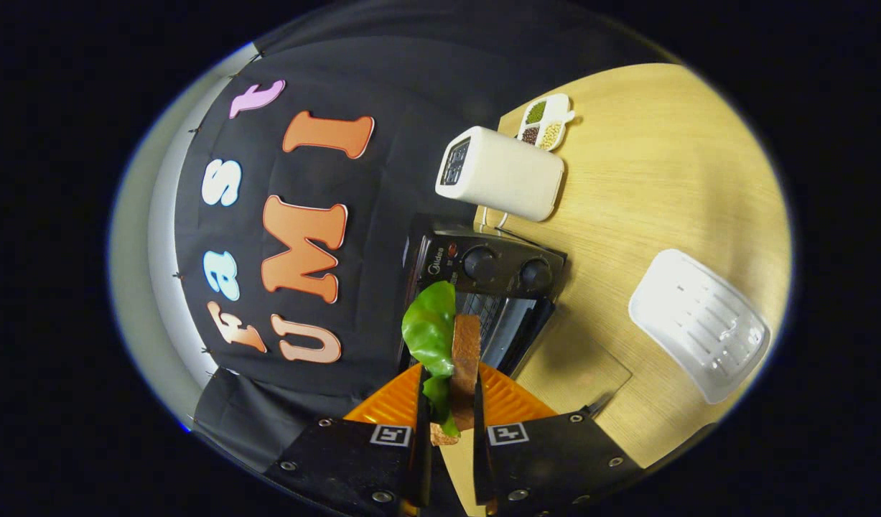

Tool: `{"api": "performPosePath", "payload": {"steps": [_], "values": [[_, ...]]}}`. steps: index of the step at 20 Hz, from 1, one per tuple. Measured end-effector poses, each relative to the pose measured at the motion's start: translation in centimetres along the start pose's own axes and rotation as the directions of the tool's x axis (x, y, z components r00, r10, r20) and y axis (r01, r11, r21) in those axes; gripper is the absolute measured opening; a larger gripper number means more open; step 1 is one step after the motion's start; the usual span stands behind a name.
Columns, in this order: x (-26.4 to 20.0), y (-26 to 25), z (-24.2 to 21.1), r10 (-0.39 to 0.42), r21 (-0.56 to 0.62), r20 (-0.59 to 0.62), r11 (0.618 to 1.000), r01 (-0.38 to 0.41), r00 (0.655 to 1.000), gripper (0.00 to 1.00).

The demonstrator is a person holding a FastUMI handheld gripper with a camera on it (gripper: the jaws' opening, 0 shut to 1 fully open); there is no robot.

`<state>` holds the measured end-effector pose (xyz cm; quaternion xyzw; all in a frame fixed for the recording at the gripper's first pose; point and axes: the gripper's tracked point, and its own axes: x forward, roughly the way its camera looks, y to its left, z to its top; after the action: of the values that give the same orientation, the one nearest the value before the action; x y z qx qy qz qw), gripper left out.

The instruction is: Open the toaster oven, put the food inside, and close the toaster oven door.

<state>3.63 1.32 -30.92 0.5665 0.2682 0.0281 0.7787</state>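
My gripper (451,402) is shut on a sandwich (463,359), a brown bread slice with a green lettuce leaf (429,327) sticking out beside it. The view is rolled on its side. Just beyond the food stands the black toaster oven (494,269) with two round knobs. Its glass door (573,370) hangs open and lies flat over the wooden table (663,179). The food is in the air in front of the oven's opening, which it partly hides.
A white pop-up toaster (501,172) stands beyond the oven. Past it lies a small white dish (544,122) with three compartments of beans. A white plastic tray (698,323) rests on the table, off to the side of the oven door.
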Motion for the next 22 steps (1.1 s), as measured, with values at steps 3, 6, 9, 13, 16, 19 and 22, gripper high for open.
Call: {"api": "performPosePath", "payload": {"steps": [3, 6, 9, 13, 16, 19, 22], "values": [[3.3, 0.0, -0.5, 0.021, 0.063, 0.063, 0.998, -0.025, 0.998, 0.24], [6.5, -0.6, -1.6, 0.004, 0.09, 0.085, 0.996, -0.011, 0.996, 0.24], [8.6, -0.8, -2.8, -0.015, 0.084, 0.102, 0.996, 0.006, 0.995, 0.25], [11.6, 0.1, -5.1, -0.01, 0.108, 0.087, 0.994, 0.001, 0.996, 0.24], [13.4, 0.0, -6.7, -0.046, 0.073, 0.075, 0.996, 0.04, 0.996, 0.26], [14.4, 0.4, -6.8, -0.061, 0.056, 0.095, 0.997, 0.056, 0.994, 0.31], [14.4, 1.4, -6.3, -0.047, 0.049, 0.137, 0.998, 0.041, 0.99, 0.4]]}}
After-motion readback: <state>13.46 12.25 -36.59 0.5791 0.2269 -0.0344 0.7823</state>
